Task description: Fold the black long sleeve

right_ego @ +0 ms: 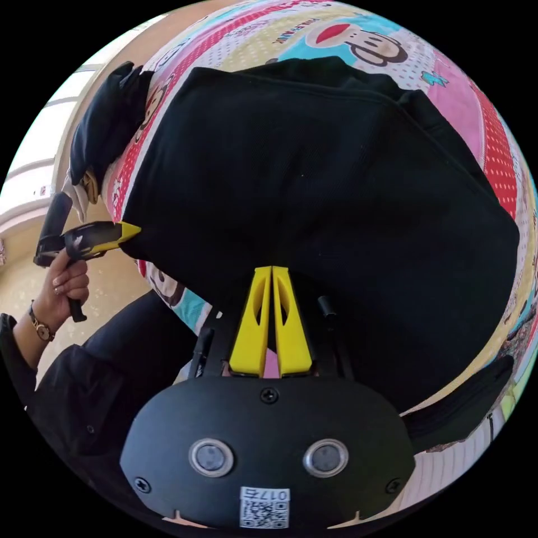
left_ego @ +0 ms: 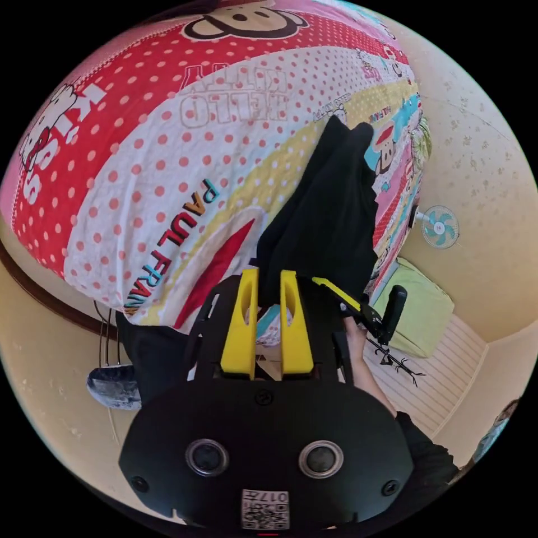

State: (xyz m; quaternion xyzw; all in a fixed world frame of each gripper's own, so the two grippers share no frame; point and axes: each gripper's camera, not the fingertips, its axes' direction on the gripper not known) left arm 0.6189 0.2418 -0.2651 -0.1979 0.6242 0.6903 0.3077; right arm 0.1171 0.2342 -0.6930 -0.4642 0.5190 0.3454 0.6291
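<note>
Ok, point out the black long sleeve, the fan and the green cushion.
black long sleeve [right_ego: 314,185], right gripper view, middle of its spread body.
fan [left_ego: 440,226], left gripper view, hub of the blades.
green cushion [left_ego: 421,314], left gripper view, top face.

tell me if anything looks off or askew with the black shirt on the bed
Nothing damaged. The black long-sleeve shirt lies on the cartoon-print bedsheet, its near edge hanging over the bed's side and pinched by both the left gripper and right gripper.
</note>
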